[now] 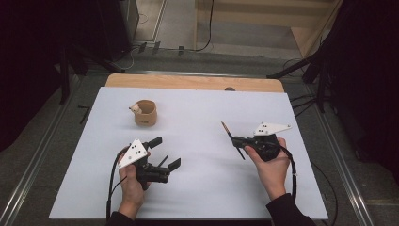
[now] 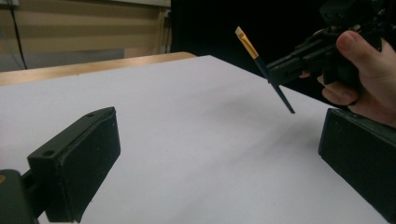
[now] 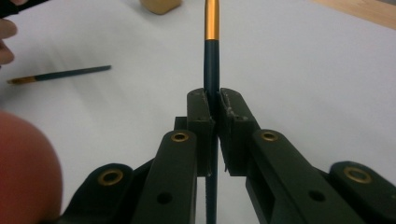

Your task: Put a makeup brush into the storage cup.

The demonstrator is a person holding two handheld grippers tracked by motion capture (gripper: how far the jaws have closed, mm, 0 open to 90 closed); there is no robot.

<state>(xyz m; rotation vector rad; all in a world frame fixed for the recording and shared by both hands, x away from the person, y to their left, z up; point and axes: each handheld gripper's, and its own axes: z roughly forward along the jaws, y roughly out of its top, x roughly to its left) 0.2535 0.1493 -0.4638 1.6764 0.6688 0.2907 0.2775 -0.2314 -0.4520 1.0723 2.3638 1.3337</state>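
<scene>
Overhead, the right gripper [image 1: 237,141] clamps a paintbrush [image 1: 232,139] above the white table [image 1: 202,188], the left gripper [image 1: 165,153] gaping empty; its own view shows the brush [image 2: 264,67] held aloft; another brush [image 3: 58,74] lies flat in the right gripper view

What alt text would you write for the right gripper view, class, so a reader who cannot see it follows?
The right gripper is shut on a dark-handled paintbrush with a gold ferrule, pointing away over the white table. A second paintbrush lies flat at left, with a tan cup at the top edge.
</scene>
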